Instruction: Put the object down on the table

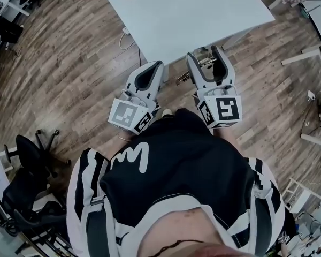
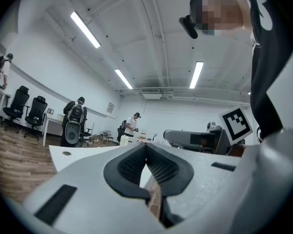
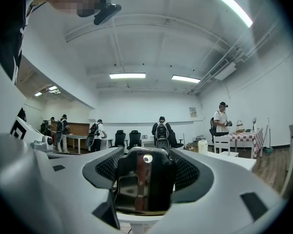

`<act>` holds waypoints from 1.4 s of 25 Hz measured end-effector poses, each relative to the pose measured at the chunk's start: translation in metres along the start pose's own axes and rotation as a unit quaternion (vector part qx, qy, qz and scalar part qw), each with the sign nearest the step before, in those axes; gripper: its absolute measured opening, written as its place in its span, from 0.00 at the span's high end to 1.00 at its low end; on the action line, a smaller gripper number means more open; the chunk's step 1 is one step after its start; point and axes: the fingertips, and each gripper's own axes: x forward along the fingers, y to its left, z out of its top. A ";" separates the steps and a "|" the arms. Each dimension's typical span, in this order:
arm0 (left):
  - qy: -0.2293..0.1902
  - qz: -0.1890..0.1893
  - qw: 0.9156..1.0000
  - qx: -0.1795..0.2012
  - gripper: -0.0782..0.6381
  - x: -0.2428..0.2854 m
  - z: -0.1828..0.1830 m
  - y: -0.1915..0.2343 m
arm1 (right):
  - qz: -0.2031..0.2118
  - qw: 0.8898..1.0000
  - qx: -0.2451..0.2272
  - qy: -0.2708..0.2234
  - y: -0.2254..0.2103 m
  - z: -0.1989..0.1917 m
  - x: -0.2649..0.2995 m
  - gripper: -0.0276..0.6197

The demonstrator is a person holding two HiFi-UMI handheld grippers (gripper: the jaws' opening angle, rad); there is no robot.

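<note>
My right gripper [image 3: 145, 152] is shut on a dark glossy block-shaped object [image 3: 144, 184] with a small round light spot near its top. In the head view the right gripper [image 1: 207, 51] hangs just off the near edge of the white table [image 1: 192, 9], with the object [image 1: 205, 61] only partly showing between the jaws. The left gripper [image 1: 152, 66] is held beside it, over the wood floor by the table edge. Seen from the left gripper view, the left gripper [image 2: 146, 147] has its jaws shut, with nothing between the pads.
A black office chair [image 1: 29, 162] stands on the floor at my left. A white cable [image 1: 125, 39] lies by the table's left edge. White table legs [image 1: 305, 55] are at the right. Several people [image 3: 161, 130] and chairs stand far across the room.
</note>
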 end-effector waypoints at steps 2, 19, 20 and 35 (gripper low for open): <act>0.000 -0.004 1.000 -0.004 0.88 0.002 0.000 0.000 | -0.005 1.000 0.000 0.001 -0.002 0.000 -0.001 0.50; 0.003 -0.018 1.000 0.017 0.89 0.034 0.003 0.011 | -0.010 1.000 -0.005 0.000 -0.022 0.005 0.022 0.50; 0.003 -0.017 1.000 0.021 0.89 0.038 0.003 0.014 | -0.009 1.000 -0.004 0.000 -0.024 0.005 0.027 0.50; -0.005 0.017 1.000 0.003 0.88 0.140 0.009 0.091 | 0.017 1.000 0.003 0.003 -0.093 0.000 0.138 0.50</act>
